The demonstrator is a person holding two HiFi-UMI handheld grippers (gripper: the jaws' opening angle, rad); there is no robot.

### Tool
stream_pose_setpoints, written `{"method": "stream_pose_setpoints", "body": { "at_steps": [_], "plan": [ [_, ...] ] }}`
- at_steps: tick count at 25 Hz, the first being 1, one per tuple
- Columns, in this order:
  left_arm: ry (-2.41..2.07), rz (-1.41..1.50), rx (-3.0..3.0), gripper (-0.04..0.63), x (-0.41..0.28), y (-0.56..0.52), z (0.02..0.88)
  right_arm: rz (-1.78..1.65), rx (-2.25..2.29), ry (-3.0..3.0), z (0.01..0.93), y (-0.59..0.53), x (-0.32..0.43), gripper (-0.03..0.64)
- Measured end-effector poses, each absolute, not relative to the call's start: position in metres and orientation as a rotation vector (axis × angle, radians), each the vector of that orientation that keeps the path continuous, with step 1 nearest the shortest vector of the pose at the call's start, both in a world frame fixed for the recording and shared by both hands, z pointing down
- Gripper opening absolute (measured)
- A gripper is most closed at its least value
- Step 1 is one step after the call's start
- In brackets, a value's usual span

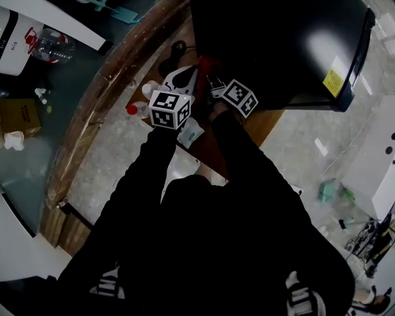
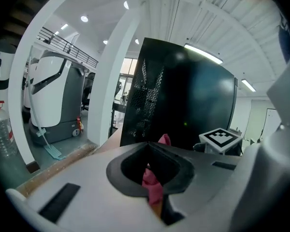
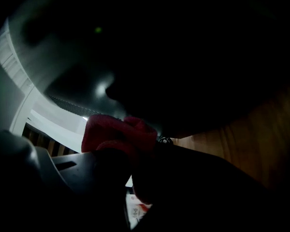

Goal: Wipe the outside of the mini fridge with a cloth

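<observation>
Fingers on the left gripper (image 2: 152, 185) and right gripper (image 3: 128, 151) both pinch the crimson cloth (image 1: 207, 66) near the glossy black mini fridge (image 1: 270, 31); it looks light and limp, best held bunched.

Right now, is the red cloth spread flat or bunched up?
Bunched up: the red cloth bulges in a crumpled lump from the right tool.
</observation>
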State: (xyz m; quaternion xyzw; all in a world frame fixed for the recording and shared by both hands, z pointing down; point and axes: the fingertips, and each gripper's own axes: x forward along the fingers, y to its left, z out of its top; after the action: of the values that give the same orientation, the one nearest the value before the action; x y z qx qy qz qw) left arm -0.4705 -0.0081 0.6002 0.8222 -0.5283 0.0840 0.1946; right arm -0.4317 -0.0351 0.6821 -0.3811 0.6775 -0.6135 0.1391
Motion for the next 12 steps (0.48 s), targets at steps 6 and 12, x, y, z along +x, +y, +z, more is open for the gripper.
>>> {"method": "stream_pose_setpoints", "body": {
  "at_steps": [6,12],
  "plan": [
    [-1.469,0.248,2.287,0.006,-0.474,-0.022,0.617,-1.800,-1.147,1.878,0.711,-0.056,-0.442,0.089],
    [-1.442,0.269,2.273,0.006,-0.473,-0.026,0.631,-1.838,-1.115,1.691,0.716,-0.064,-0.434,0.089]
  ]
}}
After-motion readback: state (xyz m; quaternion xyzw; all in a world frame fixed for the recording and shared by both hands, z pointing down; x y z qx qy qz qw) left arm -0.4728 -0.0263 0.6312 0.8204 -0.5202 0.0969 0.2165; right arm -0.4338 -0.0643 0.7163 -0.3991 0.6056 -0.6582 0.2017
